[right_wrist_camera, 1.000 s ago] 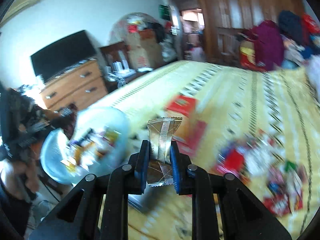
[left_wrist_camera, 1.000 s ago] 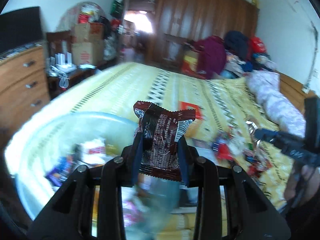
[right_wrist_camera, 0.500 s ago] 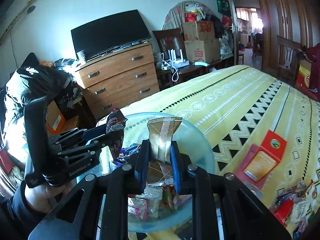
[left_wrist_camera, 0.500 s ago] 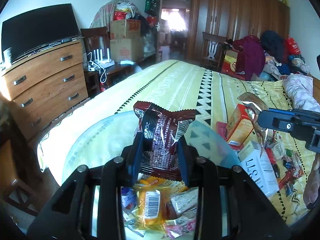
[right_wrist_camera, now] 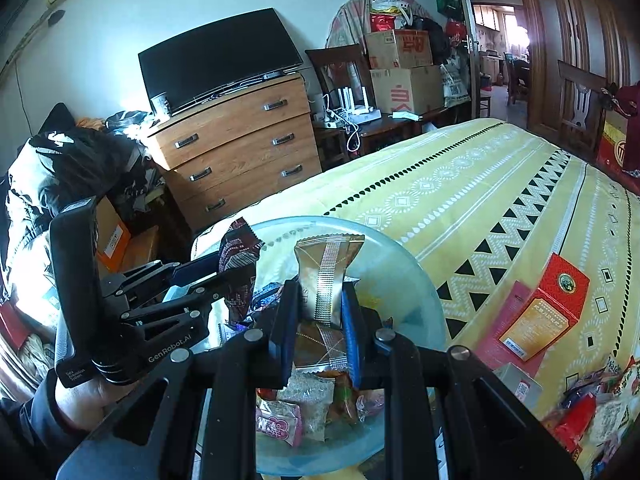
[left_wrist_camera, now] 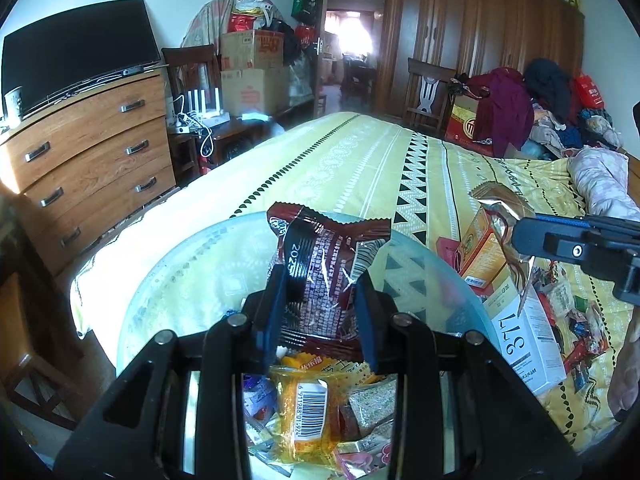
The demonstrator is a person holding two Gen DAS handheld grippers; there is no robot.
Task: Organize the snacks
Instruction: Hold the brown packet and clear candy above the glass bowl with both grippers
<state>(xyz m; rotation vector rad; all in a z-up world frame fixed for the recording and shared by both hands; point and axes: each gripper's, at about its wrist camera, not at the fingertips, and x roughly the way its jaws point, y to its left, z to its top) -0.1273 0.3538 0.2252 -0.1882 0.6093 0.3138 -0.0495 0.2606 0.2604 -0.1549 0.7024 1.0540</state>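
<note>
My left gripper (left_wrist_camera: 320,284) is shut on a dark red snack packet (left_wrist_camera: 320,264), held upright over a pale blue translucent bowl (left_wrist_camera: 180,272) on the corner of a yellow bed. My right gripper (right_wrist_camera: 320,300) is shut on a gold foil packet (right_wrist_camera: 326,276) over the same bowl (right_wrist_camera: 412,280). Several wrapped snacks (left_wrist_camera: 304,412) lie in the bowl below both grippers. In the right wrist view the left gripper (right_wrist_camera: 224,268) with its red packet (right_wrist_camera: 238,276) sits just to the left. In the left wrist view the right gripper (left_wrist_camera: 520,236) comes in from the right, holding the gold packet (left_wrist_camera: 500,212).
Loose snacks (left_wrist_camera: 576,328), a white box (left_wrist_camera: 528,336) and red and orange boxes (right_wrist_camera: 544,312) lie on the yellow bedspread (left_wrist_camera: 360,168) right of the bowl. A wooden dresser (right_wrist_camera: 240,148) with a TV stands beyond the bed corner. A hand (right_wrist_camera: 84,392) holds the left gripper.
Both grippers swung from over the bedspread to above the bowl, still holding their packets. Over the last half second they barely moved.
</note>
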